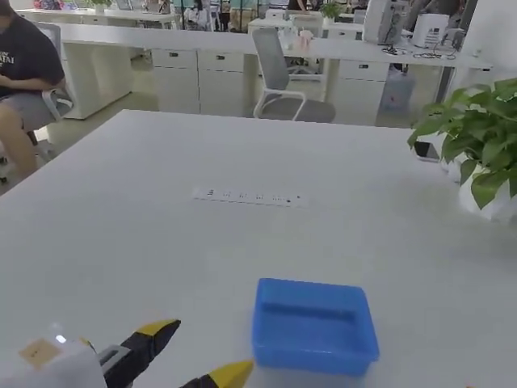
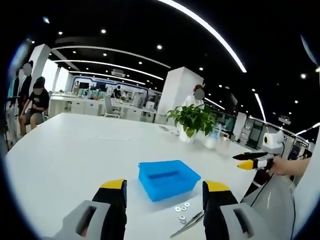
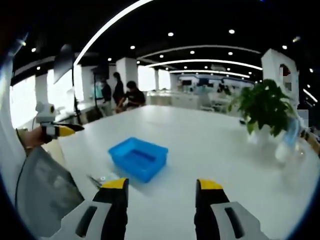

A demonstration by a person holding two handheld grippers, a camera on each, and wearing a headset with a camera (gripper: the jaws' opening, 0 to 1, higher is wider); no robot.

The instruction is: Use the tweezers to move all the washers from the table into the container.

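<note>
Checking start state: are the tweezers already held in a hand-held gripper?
No, the tweezers lie on the table beside the washers, and the left hand-held gripper is open with nothing in it.

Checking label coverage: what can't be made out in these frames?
Washers, left gripper view: too small to count.
Tweezers, left gripper view: one end hidden behind a jaw of the left hand-held gripper.
Container floor, head view: blurred; contents uncertain.

All three views face the blue container (image 1: pixel 313 323).
</note>
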